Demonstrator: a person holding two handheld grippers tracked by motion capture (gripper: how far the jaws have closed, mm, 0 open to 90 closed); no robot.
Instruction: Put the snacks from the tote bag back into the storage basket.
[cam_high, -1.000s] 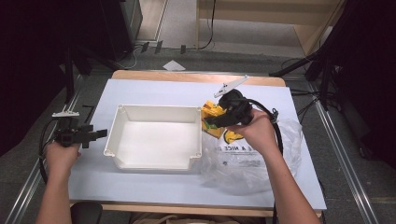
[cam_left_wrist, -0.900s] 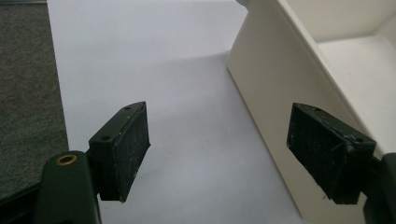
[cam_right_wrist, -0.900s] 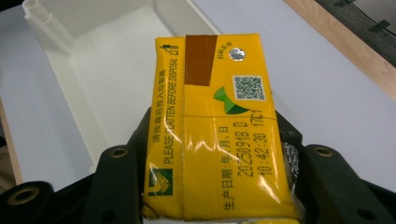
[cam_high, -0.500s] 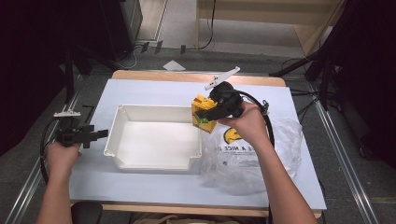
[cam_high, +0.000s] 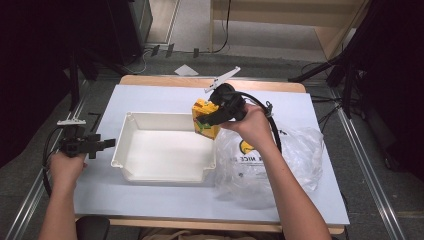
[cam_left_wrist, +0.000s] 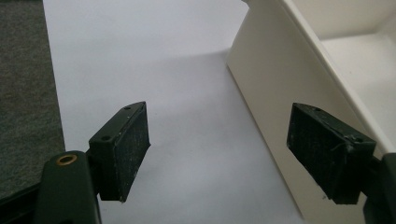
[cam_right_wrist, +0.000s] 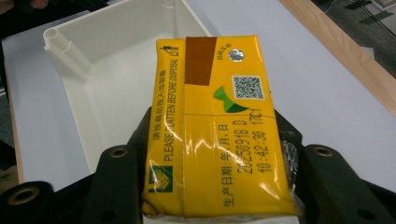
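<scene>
The right tool (cam_high: 206, 119) is clamping a yellow drink carton (cam_right_wrist: 215, 126) and carrying it over the white tray's (cam_high: 125, 150) far right corner. The left tool (cam_high: 102, 144), jaws apart, is idling near the bench's left edge. Next move: centring over the tray, lowering, then releasing.

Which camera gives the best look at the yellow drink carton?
The right gripper view: the yellow drink carton sits close up between the right tongs, its printed text and QR code readable. The high view shows it small, held at the white bin's far right corner. The left gripper view has the bin's wall, with the carton outside its frame.
</scene>
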